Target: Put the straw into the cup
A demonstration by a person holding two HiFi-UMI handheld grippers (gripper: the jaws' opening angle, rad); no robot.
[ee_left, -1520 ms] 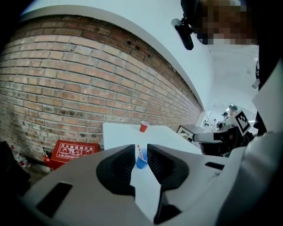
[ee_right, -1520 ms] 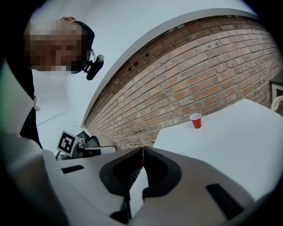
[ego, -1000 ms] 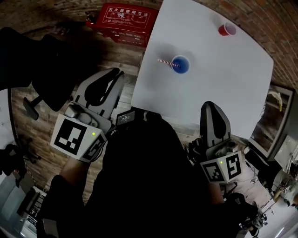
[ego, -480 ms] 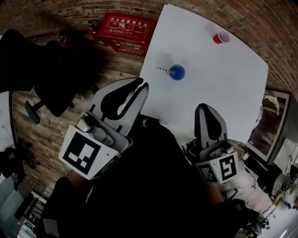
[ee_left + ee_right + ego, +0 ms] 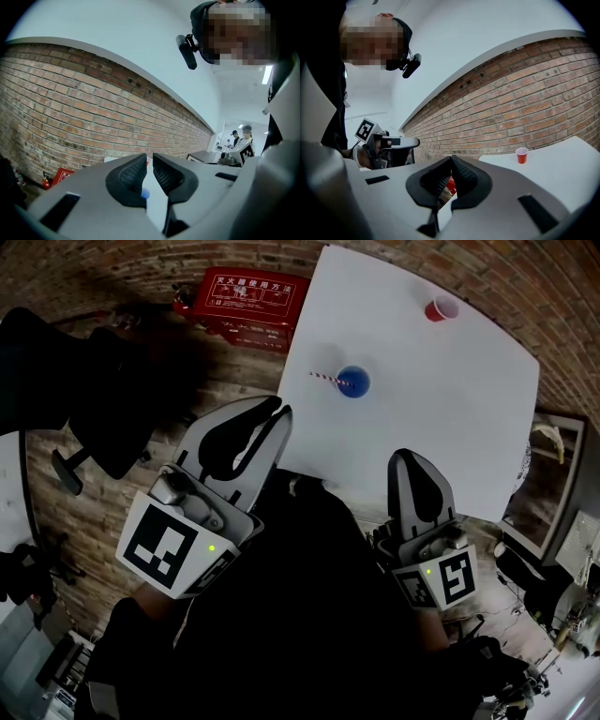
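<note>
A blue cup (image 5: 354,382) stands on the white table (image 5: 441,399), with a red-and-white striped straw (image 5: 328,378) leaning out of it to the left. Both grippers hang short of the table's near edge, well back from the cup. My left gripper (image 5: 283,409) reaches the table's near left corner; its jaws stand a narrow gap apart and hold nothing. In the left gripper view a bit of the blue cup (image 5: 145,193) shows through that gap behind the left gripper (image 5: 149,155). My right gripper (image 5: 412,456) (image 5: 451,158) has its tips together and is empty.
A red cup (image 5: 438,308) (image 5: 521,154) stands at the table's far side. A red box (image 5: 248,292) (image 5: 61,176) lies on the wooden floor left of the table. A brick wall runs behind. A dark chair (image 5: 66,381) is at the left, and people stand far off.
My left gripper rose and moved forward to the table's near left corner, mostly in the first half second. The view shifted slightly. The right gripper, cup and straw stayed put.
</note>
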